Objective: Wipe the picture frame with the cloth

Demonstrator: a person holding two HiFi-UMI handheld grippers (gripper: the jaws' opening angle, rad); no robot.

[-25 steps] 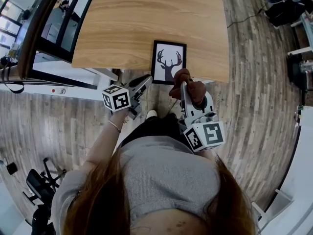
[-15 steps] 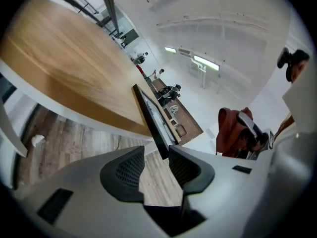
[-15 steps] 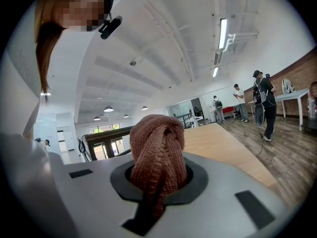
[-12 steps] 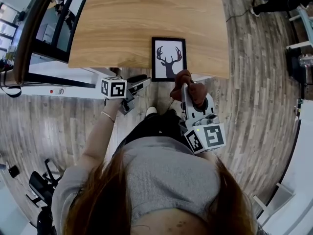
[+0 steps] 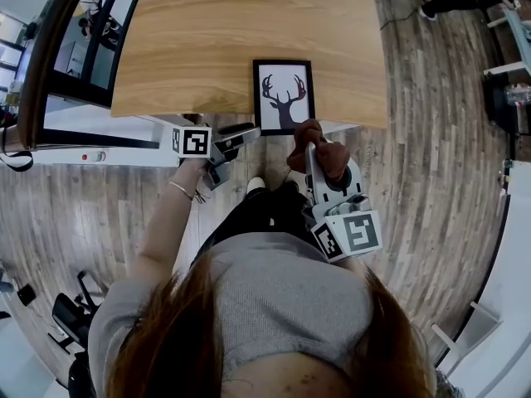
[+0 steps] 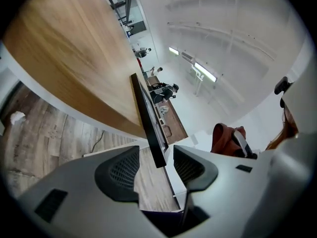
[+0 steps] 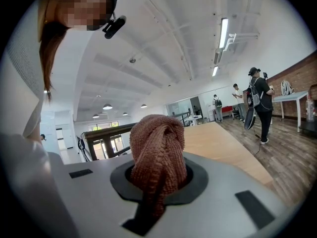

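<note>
We see the picture frame (image 5: 284,96) lying flat at the worktop's (image 5: 207,40) near edge. Our left hand-held gripper (image 5: 247,133) meets its near left corner, jaws just opening. Our right hand-held gripper (image 5: 312,144) clamps the brown cloth (image 5: 334,154) at the frame's near edge.

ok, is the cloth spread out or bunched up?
Bunched: the cloth is a wadded lump pinched in the right gripper, with none of it spread flat.

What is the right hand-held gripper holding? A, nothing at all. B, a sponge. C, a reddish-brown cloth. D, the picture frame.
C: in its own view the right hand-held gripper has its jaws closed on a bunched reddish-brown cloth.
</note>
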